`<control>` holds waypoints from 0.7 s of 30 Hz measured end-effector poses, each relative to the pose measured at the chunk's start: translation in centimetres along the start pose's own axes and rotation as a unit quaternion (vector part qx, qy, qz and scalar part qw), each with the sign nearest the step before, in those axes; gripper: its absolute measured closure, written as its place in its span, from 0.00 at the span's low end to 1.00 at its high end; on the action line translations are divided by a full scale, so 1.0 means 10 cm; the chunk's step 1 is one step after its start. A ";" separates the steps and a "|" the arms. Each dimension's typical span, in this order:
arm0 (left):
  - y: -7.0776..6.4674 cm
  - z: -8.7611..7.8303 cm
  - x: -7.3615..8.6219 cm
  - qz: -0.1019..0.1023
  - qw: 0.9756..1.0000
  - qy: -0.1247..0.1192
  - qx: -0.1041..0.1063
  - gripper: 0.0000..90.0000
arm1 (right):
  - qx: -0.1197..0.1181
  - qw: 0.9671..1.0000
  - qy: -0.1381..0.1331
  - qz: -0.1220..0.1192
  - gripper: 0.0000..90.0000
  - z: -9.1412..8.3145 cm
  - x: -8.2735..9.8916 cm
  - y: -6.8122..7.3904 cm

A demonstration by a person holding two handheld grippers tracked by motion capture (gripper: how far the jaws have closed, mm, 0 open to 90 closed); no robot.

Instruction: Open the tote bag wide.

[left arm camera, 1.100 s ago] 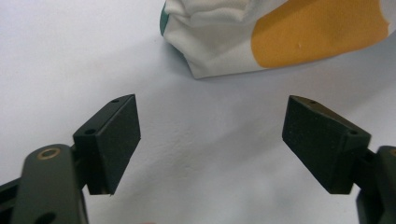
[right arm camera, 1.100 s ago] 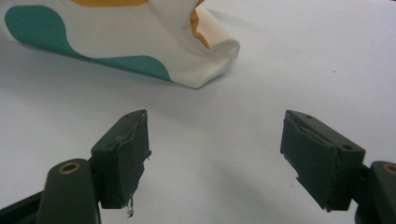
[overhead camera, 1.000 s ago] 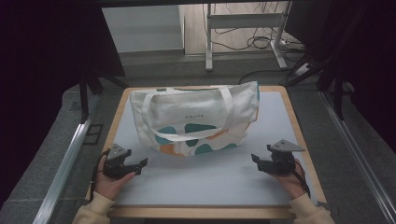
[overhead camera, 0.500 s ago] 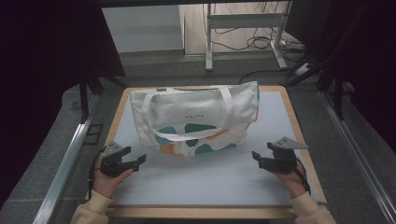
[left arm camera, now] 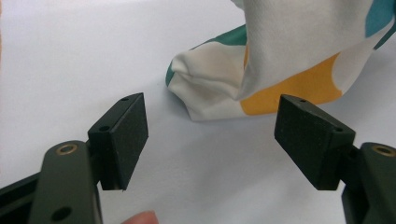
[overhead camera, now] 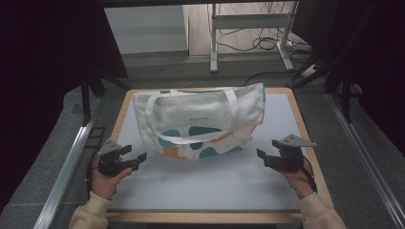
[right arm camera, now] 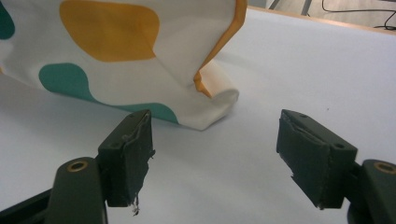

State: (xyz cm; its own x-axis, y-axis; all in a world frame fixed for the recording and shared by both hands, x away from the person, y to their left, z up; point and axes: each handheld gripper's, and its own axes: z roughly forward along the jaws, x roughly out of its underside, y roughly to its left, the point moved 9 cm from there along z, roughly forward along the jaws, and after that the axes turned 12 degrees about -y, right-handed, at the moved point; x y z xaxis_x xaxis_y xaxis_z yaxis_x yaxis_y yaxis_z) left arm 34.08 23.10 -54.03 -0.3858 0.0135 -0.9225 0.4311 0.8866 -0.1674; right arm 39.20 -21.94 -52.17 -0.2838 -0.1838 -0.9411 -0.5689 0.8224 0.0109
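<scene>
A cream tote bag (overhead camera: 200, 119) with teal and orange blobs lies flat at the back of the white table top, handles on top. My left gripper (overhead camera: 135, 155) rests low at the front left, pointing at the bag's lower left corner (left arm camera: 210, 88). Its jaws stand open and have just been closing a little, with nothing between them (left arm camera: 210, 140). My right gripper (overhead camera: 268, 151) sits at the front right, open and empty (right arm camera: 215, 149). It faces the bag's lower right corner (right arm camera: 210, 102), a short way off.
The white mat (overhead camera: 215, 186) has a wooden rim (overhead camera: 305, 138). A metal rail (overhead camera: 67, 167) runs along the left of the table. Beyond the table's far edge are desk legs and cables (overhead camera: 248, 28) on the floor.
My left gripper has edged slightly to the left. The right gripper and the bag have stayed put.
</scene>
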 end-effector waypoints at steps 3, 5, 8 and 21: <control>0.01 -0.01 -0.04 -0.003 1.000 -0.001 0.002 0.28 | -0.002 1.000 -0.004 0.000 0.30 0.00 -0.04 0.00; 0.01 -0.01 -0.07 -0.004 1.000 -0.003 0.004 0.28 | -0.001 1.000 -0.004 0.003 0.30 0.00 -0.07 -0.01; 0.00 -0.02 -0.12 -0.004 1.000 -0.006 0.007 0.28 | -0.002 1.000 -0.008 0.008 0.31 0.00 -0.12 -0.03; -0.03 -0.01 -0.32 -0.004 1.000 -0.012 0.016 0.29 | -0.003 1.000 -0.019 0.008 0.32 0.03 -0.35 -0.05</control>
State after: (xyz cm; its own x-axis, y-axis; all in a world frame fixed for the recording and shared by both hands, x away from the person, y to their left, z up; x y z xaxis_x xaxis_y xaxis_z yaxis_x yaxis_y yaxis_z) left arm 35.09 22.86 -50.97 -0.3693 -0.0045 -0.9293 0.4552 0.8710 -0.1851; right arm 40.75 -21.55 -48.97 -0.2627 -0.1506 -0.9530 -0.5697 0.8214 0.0273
